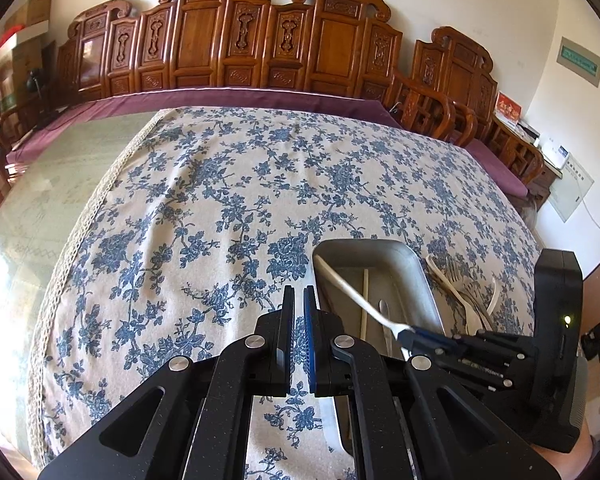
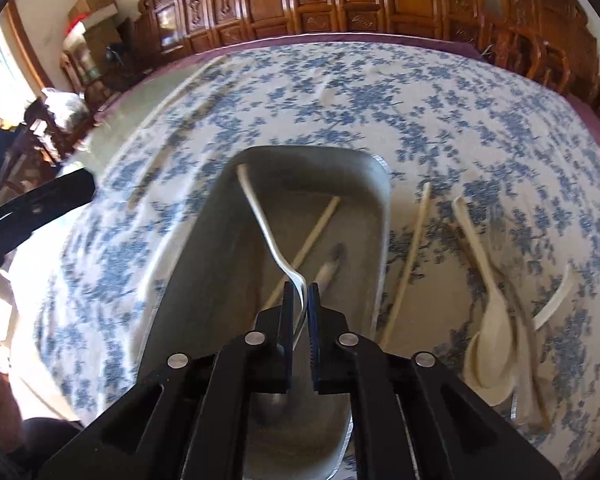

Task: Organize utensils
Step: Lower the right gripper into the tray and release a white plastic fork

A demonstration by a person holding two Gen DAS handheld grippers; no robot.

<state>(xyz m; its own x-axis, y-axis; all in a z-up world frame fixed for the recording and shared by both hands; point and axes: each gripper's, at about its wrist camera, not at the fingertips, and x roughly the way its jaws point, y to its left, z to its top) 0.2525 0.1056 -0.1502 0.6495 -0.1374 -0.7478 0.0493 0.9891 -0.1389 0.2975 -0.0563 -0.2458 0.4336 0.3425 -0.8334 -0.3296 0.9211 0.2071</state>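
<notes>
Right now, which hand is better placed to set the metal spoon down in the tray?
Right. The right gripper has the metal spoon between its fingers, directly over the metal tray. The left gripper is shut and empty, over the tablecloth beside the tray.

Home dining room, carved wooden chairs [image 1: 340, 44], floral tablecloth [image 1: 220, 200]

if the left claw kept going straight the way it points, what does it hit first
Most likely the bare floral tablecloth; nothing lies ahead of the left claw. The metal tray sits off to its right.
</notes>
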